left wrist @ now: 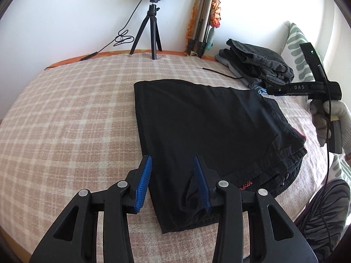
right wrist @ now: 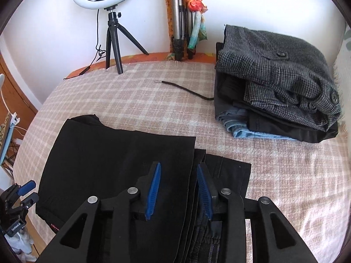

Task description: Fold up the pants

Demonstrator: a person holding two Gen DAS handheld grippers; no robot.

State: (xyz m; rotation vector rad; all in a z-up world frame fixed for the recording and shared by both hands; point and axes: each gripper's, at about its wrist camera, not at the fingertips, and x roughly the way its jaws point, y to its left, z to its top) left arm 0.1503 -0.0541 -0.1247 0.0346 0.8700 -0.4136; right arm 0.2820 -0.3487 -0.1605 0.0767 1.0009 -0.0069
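The black pants (left wrist: 208, 131) lie folded on the bed's plaid blanket (left wrist: 65, 120). The left gripper (left wrist: 173, 184) hangs with fingers spread wide over their near edge, holding nothing. The right gripper (right wrist: 178, 191), equally open and empty, hovers above the layered edges.

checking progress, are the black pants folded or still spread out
Folded. The black pants lie as a compact rectangle on the plaid blanket, with stacked layer edges showing by the right gripper.

Plaid-blanketed bed (right wrist: 166, 100) under black pants (right wrist: 114, 160), clothes stack (right wrist: 276, 83), tripod (right wrist: 114, 43).
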